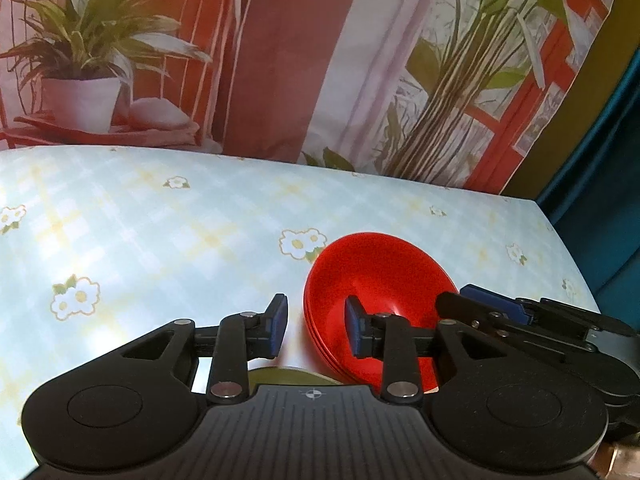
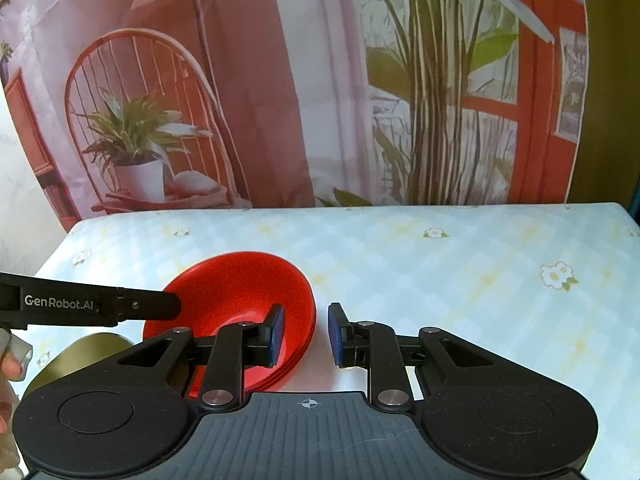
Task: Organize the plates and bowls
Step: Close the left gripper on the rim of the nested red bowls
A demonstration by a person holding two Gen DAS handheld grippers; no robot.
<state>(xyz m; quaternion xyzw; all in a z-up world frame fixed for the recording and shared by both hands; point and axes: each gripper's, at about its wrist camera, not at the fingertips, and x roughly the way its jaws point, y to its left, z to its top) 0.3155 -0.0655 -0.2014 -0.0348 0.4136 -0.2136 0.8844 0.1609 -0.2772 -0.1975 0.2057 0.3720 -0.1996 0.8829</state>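
Observation:
A stack of red bowls [image 1: 376, 276] sits nested on the flowered tablecloth; it also shows in the right wrist view [image 2: 236, 292]. My left gripper [image 1: 316, 326] is open, its jaws either side of the stack's left rim. My right gripper [image 2: 306, 334] is open, its jaws either side of the stack's right rim. The right gripper shows at the right of the left wrist view [image 1: 516, 308], and the left gripper's arm shows at the left of the right wrist view [image 2: 92, 304]. An olive-green dish [image 2: 86, 354] lies just left of the bowls, mostly hidden.
The table [image 2: 460, 276] has a pale blue checked cloth with daisies. A printed backdrop of plants and a chair [image 2: 280, 80] stands along its far edge. The table's right edge [image 1: 568, 248] drops off beside a dark blue surface.

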